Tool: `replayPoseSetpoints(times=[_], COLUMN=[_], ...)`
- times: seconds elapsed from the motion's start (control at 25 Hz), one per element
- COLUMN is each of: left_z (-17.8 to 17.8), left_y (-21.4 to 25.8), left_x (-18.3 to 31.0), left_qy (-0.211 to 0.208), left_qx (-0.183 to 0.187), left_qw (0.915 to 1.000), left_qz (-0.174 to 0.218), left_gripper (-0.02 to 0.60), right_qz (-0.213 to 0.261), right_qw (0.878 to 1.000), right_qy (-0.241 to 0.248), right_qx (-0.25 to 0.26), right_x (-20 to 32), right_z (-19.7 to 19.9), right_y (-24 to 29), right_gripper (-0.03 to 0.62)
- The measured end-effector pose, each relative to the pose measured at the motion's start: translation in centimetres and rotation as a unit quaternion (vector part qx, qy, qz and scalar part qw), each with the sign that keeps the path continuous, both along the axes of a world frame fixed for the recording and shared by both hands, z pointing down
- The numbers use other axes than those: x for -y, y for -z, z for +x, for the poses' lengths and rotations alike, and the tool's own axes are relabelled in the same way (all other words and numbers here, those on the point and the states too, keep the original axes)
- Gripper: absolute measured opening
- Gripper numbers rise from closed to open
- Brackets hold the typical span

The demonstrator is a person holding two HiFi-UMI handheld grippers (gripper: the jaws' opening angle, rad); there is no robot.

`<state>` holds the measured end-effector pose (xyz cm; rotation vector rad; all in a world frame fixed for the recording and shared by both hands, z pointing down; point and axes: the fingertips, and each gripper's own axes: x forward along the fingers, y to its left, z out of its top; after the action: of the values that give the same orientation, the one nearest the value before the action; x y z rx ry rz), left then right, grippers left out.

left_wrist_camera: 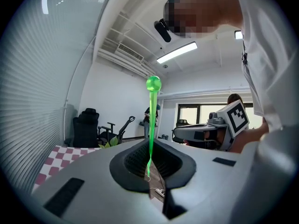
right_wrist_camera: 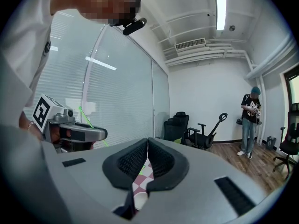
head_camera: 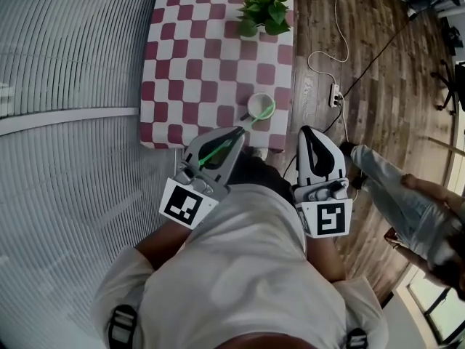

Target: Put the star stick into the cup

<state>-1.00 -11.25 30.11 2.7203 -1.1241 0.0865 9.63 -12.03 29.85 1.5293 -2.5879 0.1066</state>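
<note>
My left gripper (head_camera: pixel 236 131) is shut on the thin green star stick (head_camera: pixel 256 120), which slants up and to the right from its jaws. The stick's far end lies over the rim of the white cup (head_camera: pixel 258 107), which stands near the front edge of the checkered table (head_camera: pixel 196 57). In the left gripper view the stick (left_wrist_camera: pixel 151 120) rises from the closed jaws of the left gripper (left_wrist_camera: pixel 150 148) to a green knob. My right gripper (head_camera: pixel 307 131) hangs right of the table, shut with nothing in it. Its pads meet in the right gripper view (right_wrist_camera: pixel 148 146).
A potted plant (head_camera: pixel 266 9) stands at the table's far edge. A power strip (head_camera: pixel 335 94) and cables lie on the wooden floor to the right. A person (head_camera: pixel 407 202) stands close at the right. A blind-covered glass wall (head_camera: pixel 65 122) runs along the left.
</note>
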Motion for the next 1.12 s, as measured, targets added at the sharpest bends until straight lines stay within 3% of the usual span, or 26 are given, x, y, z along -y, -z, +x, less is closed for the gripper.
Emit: replayPoseSetpoints(times=[1.12], left_z=[-0.4], left_y=[-12.6], left_x=[3.7], left_qy=[-0.019], left_qx=[0.025], left_qw=[0.9967], left_qz=[-0.075], left_gripper=[0.037], right_qz=[-0.043], right_qw=[0.999], right_qy=[-0.028], right_qx=[-0.010], right_x=[2.6], right_z=[-0.5], right_y=[-9.4], right_gripper=[0.032])
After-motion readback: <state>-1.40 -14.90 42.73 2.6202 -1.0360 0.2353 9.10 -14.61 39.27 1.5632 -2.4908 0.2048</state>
